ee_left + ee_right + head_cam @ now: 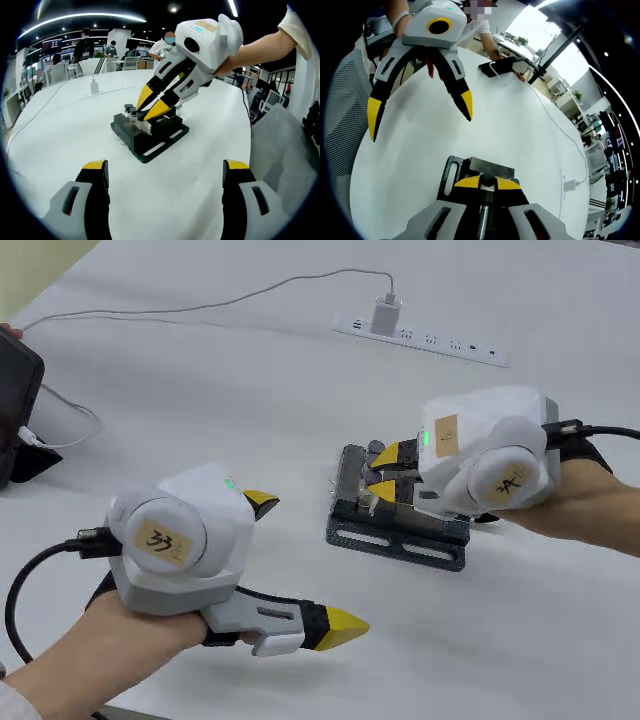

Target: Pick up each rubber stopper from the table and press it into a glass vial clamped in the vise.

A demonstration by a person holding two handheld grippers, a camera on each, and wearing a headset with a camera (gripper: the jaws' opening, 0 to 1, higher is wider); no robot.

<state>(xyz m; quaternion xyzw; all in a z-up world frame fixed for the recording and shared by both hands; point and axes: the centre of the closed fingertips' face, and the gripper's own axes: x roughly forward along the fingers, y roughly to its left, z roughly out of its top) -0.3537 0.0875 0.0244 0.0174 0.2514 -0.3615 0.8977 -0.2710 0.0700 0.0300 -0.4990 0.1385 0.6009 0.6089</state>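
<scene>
The left hand-held gripper (303, 565) was held nearest, over the counter (200, 380), its jaws wide apart and empty. Beyond it, the right hand-held gripper (487, 183) was found clamped on a dark rubber stopper (487, 177), directly above the black vise (400, 535). A power strip (420, 338) lay farthest off.
</scene>
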